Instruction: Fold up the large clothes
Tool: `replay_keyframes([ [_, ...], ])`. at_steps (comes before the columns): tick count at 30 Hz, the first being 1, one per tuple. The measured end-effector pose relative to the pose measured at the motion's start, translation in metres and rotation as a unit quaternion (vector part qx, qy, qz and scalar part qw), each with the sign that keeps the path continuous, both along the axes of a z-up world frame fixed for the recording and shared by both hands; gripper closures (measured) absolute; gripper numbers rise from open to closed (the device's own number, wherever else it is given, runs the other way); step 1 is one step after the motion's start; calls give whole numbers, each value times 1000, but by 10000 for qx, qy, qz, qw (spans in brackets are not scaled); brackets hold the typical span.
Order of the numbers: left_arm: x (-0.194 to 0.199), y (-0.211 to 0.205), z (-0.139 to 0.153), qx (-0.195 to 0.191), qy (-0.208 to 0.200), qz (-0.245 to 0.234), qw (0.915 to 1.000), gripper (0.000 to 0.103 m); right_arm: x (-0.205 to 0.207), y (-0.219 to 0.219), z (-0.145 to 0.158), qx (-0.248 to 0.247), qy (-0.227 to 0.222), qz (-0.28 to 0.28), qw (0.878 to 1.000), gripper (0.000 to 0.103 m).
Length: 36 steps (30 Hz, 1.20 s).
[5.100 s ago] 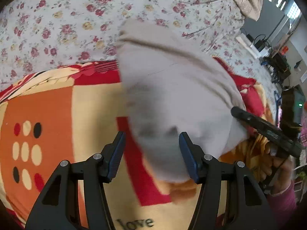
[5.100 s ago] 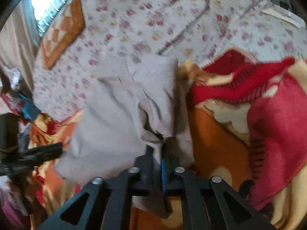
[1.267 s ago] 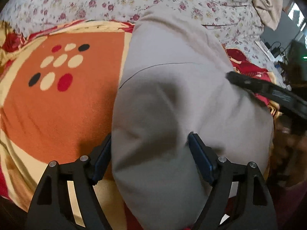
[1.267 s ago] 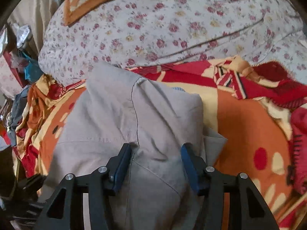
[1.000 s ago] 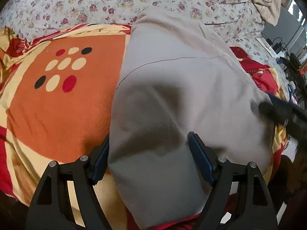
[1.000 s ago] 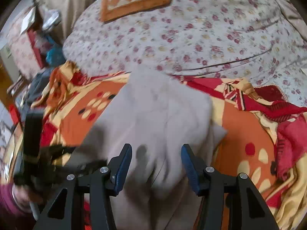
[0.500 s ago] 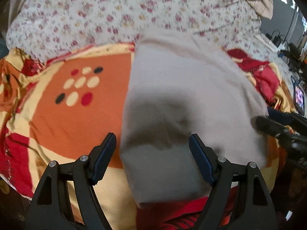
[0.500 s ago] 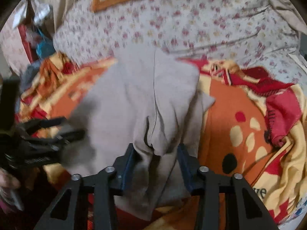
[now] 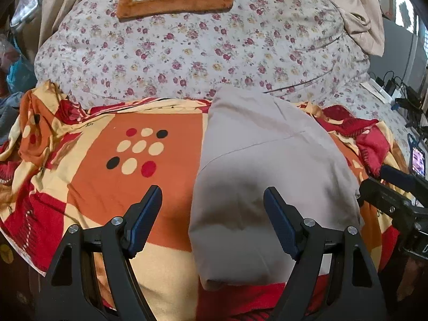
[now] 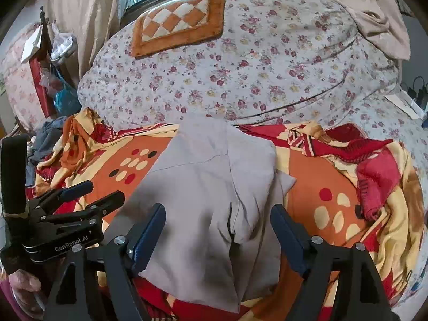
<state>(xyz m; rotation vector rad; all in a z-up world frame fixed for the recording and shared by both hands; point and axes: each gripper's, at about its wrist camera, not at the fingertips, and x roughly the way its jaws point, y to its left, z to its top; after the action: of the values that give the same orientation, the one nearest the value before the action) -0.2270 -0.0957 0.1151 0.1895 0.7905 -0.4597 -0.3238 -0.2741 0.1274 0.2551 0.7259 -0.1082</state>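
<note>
Grey garment (image 9: pixel 270 187), folded, lying flat, blanket (image 9: pixel 160 176)

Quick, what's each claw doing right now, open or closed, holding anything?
Left claw: open, holding nothing, above the folded grey garment.
Right claw: open, holding nothing, also above the garment.

A plain pale grey-beige garment (image 9: pixel 267 165) is seen ahead of the left gripper (image 9: pixel 212 214), whose fingers are padded in dark blue on black arms. Under it a blanket (image 9: pixel 88 176) is patterned in orange, red and cream blocks, with cream, red and black dots. Beyond, a quilt (image 9: pixel 187 53) is printed with small maroon and yellow flowers on white. An orange-bordered cushion (image 10: pixel 182 18) is chequered orange and cream.
</note>
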Motion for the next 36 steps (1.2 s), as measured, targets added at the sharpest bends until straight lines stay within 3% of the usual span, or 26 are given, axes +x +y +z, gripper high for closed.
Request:
replay_keyframes([
  [9, 1, 4, 0, -142, 18, 41, 9999, 24, 1, 1, -10, 25, 134, -137, 9998, 19],
  [20, 5, 2, -6, -37, 13, 129, 9999, 24, 7, 1, -17, -37, 229, -203, 9995, 14],
  [36, 8, -1, -10, -6, 16, 128, 9999, 24, 19, 3, -22, -88, 323, -182, 9993, 13],
])
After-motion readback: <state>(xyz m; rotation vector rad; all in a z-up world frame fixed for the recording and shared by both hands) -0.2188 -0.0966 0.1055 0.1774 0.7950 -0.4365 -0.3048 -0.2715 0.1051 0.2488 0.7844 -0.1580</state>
